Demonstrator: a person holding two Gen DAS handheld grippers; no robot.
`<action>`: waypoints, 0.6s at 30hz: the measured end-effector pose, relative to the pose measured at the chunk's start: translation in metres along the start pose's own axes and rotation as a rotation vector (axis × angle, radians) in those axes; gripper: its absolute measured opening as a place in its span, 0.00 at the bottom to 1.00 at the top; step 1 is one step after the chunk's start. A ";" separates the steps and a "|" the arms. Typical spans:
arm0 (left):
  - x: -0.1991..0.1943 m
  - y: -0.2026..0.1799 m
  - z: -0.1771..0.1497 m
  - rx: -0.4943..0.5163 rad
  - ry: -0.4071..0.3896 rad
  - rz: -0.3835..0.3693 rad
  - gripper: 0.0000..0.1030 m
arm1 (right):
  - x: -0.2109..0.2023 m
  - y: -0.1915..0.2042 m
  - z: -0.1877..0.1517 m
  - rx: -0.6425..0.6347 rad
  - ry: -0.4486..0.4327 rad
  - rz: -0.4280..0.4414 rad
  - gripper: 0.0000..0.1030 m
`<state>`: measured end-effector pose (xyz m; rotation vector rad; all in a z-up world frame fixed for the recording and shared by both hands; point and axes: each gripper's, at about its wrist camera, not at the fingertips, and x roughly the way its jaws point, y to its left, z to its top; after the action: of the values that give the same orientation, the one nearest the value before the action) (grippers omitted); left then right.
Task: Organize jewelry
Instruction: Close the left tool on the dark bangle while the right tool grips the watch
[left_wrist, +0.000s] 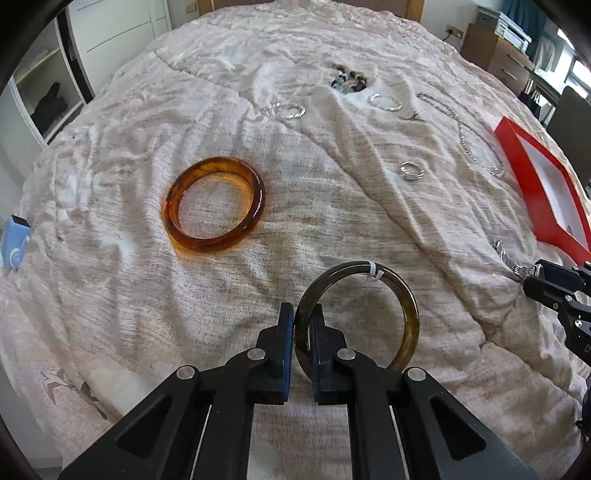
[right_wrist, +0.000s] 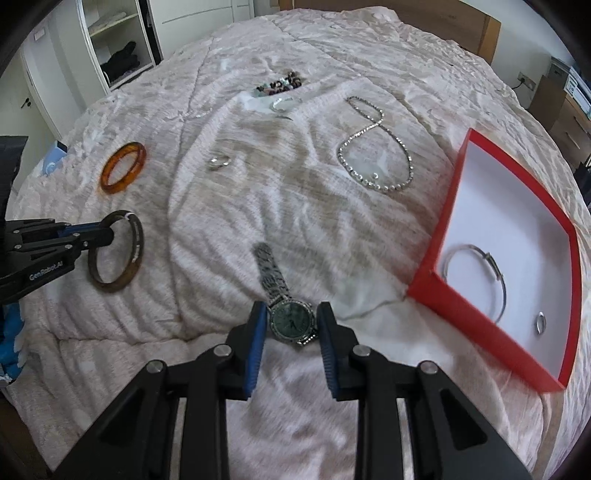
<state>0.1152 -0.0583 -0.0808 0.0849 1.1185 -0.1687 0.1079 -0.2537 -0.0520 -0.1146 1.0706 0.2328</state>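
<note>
Holding a thin bangle (right_wrist: 476, 275) and ring (right_wrist: 540, 322), the red box (right_wrist: 436, 291) sits beside claws gripping a dark bangle (left_wrist: 399, 295) and watch (right_wrist: 293, 320).

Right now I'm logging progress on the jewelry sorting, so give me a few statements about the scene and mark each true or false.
1. The left hand-held gripper is shut on the dark bangle. True.
2. The red box holds nothing. False: a thin silver bangle and a small ring lie in it.
3. The watch sits between the right hand-held gripper fingers. True.
4. The amber bangle is in the box. False: it lies on the bedspread.
</note>
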 end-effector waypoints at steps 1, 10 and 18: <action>-0.005 -0.002 -0.001 0.007 -0.007 0.001 0.08 | -0.003 0.000 -0.001 0.005 -0.005 0.003 0.25; -0.049 -0.029 0.001 0.070 -0.066 0.001 0.08 | -0.054 -0.006 -0.015 0.063 -0.097 0.018 0.22; -0.078 -0.073 0.026 0.135 -0.114 -0.071 0.08 | -0.094 -0.036 -0.023 0.126 -0.187 -0.001 0.22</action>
<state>0.0922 -0.1266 0.0022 0.1542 0.9967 -0.3088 0.0540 -0.3059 0.0189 0.0202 0.8970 0.1709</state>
